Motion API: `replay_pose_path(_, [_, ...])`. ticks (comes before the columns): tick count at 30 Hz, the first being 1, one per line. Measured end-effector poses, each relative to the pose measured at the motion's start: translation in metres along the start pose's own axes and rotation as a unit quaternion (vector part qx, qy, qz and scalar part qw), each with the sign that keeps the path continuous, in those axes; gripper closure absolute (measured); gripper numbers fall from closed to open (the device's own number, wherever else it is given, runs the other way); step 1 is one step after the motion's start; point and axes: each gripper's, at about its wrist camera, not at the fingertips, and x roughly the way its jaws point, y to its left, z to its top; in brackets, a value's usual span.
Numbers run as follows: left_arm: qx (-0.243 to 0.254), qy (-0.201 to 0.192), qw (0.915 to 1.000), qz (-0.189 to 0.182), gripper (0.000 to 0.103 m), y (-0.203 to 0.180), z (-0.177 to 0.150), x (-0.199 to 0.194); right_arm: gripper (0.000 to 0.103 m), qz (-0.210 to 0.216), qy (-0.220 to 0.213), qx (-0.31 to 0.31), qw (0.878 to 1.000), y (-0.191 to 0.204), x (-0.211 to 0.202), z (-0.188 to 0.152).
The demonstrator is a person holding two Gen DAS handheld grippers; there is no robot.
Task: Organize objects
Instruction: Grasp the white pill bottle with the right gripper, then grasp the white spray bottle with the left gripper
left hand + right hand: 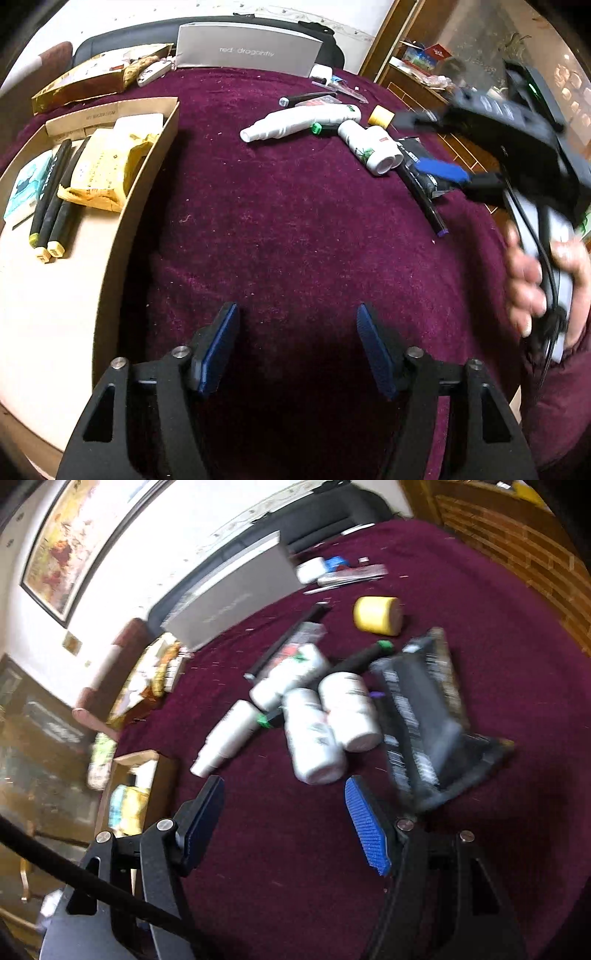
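On the maroon cloth (295,229) a tangle of loose items waits: white bottles (321,731) lying side by side, a white spray bottle (284,125), black markers, a black foil packet (424,716) and a yellow cap (376,614). The right gripper (284,823) hangs near the two nearest bottles with jaws apart and nothing between them. The left gripper (295,343), likewise spread and empty, hovers over bare cloth beside the cardboard tray (147,177), which already holds markers and a tan packet (107,166).

The likely trouble is the pile itself. The bottles are round and touch one another, so a pad closing on one could nudge its neighbour into a roll, and a green-capped marker (364,657) lies across the heap and could be dragged along. The foil packet sits just beside the right finger and could snag.

Room is generous between tray and pile, where the cloth is open. The tray's right wall stands upright, so anything carried over must clear it. The cloth's right edge drops to the floor not far beyond the packet.
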Motion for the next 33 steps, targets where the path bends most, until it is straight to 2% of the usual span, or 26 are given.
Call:
replay_pose_path(2, [0.011, -0.010, 0.9999, 0.006, 0.035, -0.005, -0.004, 0.001, 0.036, 0.004, 0.001, -0.013, 1.000, 0.009, 0.008, 0.010])
replay_pose_path(6, [0.053, -0.030, 0.9976, 0.032, 0.024, -0.022, -0.017, 0.004, 0.036, -0.020, 0.020, -0.058, 0.998, 0.029, 0.032, 0.028])
replay_pose_path(8, [0.068, -0.026, 0.9963, 0.045, 0.022, -0.027, -0.015, 0.007, 0.036, -0.061, 0.035, -0.077, 0.995, 0.035, 0.047, 0.033])
replay_pose_path(9, [0.068, -0.026, 0.9963, 0.044, 0.021, -0.027, -0.013, 0.007, 0.036, -0.094, 0.038, -0.085, 0.991, 0.037, 0.055, 0.035])
replay_pose_path(12, [0.062, -0.027, 0.9973, 0.030, 0.017, -0.023, -0.012, 0.005, 0.038, -0.140, 0.060, -0.095, 0.984, 0.036, 0.074, 0.037])
replay_pose_path(15, [0.062, -0.026, 0.9974, 0.026, 0.017, -0.022, -0.013, 0.005, 0.066, -0.173, 0.073, -0.106, 0.977, 0.031, 0.088, 0.036])
replay_pose_path(16, [0.065, -0.023, 0.9973, 0.024, 0.017, -0.022, -0.012, 0.005, 0.071, -0.180, 0.078, -0.105, 0.975, 0.029, 0.090, 0.034])
replay_pose_path(17, [0.069, -0.019, 0.9972, 0.022, 0.017, -0.022, -0.011, 0.005, 0.072, -0.183, 0.068, -0.105, 0.975, 0.028, 0.088, 0.033])
replay_pose_path(19, [0.079, -0.006, 0.9968, 0.006, 0.018, -0.020, -0.005, 0.003, 0.072, -0.179, 0.068, -0.102, 0.976, 0.026, 0.083, 0.029])
replay_pose_path(21, [0.076, -0.020, 0.9969, 0.005, 0.018, -0.017, 0.005, -0.006, 0.072, -0.166, 0.067, -0.093, 0.979, 0.022, 0.074, 0.022])
replay_pose_path(23, [0.082, -0.052, 0.9950, 0.024, 0.018, -0.012, 0.027, -0.020, 0.072, -0.146, 0.064, -0.079, 0.984, 0.017, 0.063, 0.013])
replay_pose_path(26, [0.095, -0.072, 0.9914, 0.053, 0.018, -0.010, 0.063, -0.022, 0.071, -0.108, 0.052, -0.060, 0.991, 0.005, 0.044, -0.006])
replay_pose_path(30, [0.139, -0.069, 0.9825, 0.102, 0.018, -0.015, 0.120, 0.015, 0.071, -0.055, 0.025, -0.039, 0.997, -0.012, 0.028, -0.020])
replay_pose_path(33, [0.168, -0.057, 0.9753, 0.132, 0.018, -0.016, 0.147, 0.052, 0.071, -0.026, 0.015, -0.023, 0.999, -0.020, 0.025, -0.018])
